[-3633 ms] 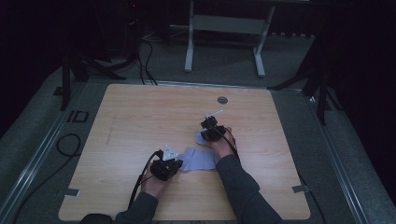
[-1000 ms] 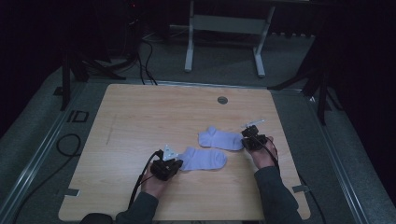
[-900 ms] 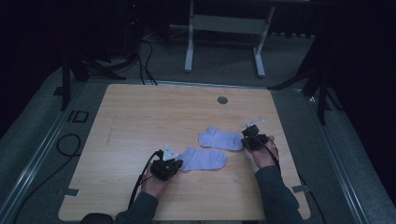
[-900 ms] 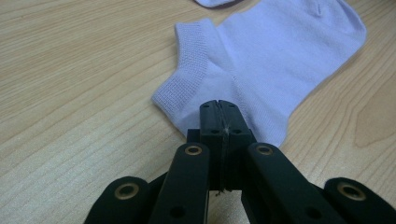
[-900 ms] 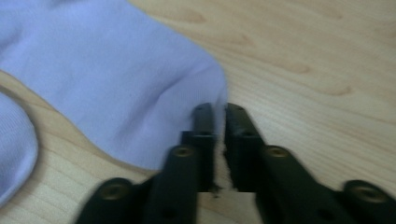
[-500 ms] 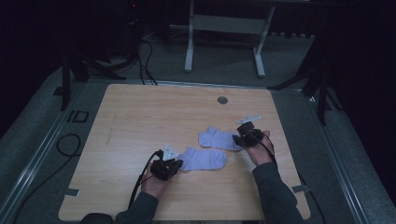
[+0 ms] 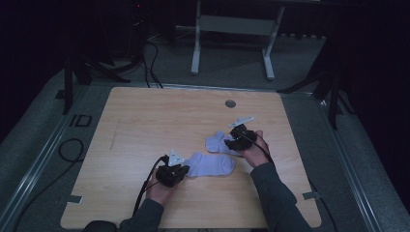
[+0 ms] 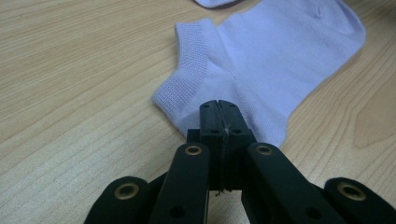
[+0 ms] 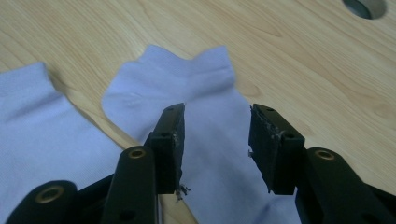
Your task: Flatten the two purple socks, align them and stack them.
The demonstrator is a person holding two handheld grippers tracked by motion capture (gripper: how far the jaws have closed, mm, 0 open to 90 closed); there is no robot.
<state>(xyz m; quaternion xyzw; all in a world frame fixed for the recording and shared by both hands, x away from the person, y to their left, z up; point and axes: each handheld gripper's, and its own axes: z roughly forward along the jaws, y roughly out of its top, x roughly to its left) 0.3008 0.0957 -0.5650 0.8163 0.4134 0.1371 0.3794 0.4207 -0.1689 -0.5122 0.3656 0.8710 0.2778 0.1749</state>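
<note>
Two pale lilac socks lie flat on the wooden table (image 7: 145, 121). The near sock (image 7: 212, 165) (image 8: 261, 60) has its heel edge pinched in my left gripper (image 7: 185, 169) (image 8: 219, 109), whose jaws are pressed together on the fabric. The far sock (image 7: 217, 142) (image 9: 187, 79) lies just behind it, cuff away from me. My right gripper (image 7: 233, 140) (image 9: 217, 135) hovers over the far sock's foot part. Its jaws have just been opening and stand apart, with the sock below them and no pad touching it. The near sock (image 9: 42, 121) also shows at the left of the right gripper view.
A round metal grommet hole (image 7: 230, 103) (image 9: 364, 5) sits in the table behind the socks. Cables trail from both grippers toward the person's forearms. Dark floor, cables and a stand's legs surround the table.
The right gripper let go of the far sock's right end, opened, and moved left over the sock. The left gripper stayed still and shut.
</note>
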